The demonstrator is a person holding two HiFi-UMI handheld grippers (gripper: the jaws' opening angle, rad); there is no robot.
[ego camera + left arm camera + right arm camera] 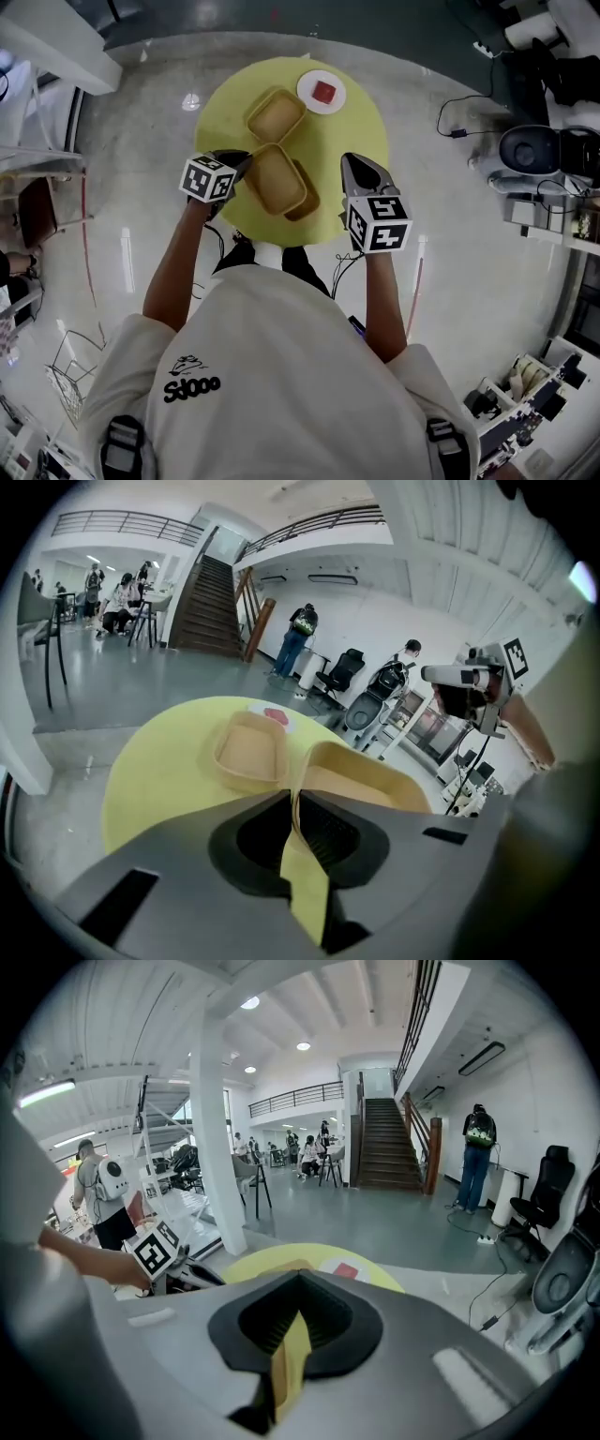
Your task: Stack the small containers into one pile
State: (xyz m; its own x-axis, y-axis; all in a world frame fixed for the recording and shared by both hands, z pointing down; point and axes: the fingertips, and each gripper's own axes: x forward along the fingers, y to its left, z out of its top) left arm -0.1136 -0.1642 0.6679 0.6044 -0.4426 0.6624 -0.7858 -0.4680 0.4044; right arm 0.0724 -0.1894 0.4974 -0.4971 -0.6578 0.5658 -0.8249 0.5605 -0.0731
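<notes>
Tan container (275,178), its rim clamped between the fingers of the left gripper (292,797), partly overlaps a second container (307,201) on the yellow bench (361,122). A third container (275,115) lies just beyond. The right gripper (298,1283) has its fingers closed on nothing.

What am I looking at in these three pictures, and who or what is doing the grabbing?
There is no robot. A person holds a hand-held claw in each hand. One picture looks down from a camera on the person's head, and the other two come from cameras riding on the claws. On the round yellow table are a small white plate with something red on it, and some tan containers. The left claw pinches the rim of the nearer container. Another container sits farther off. The right claw is shut and empty.
</notes>
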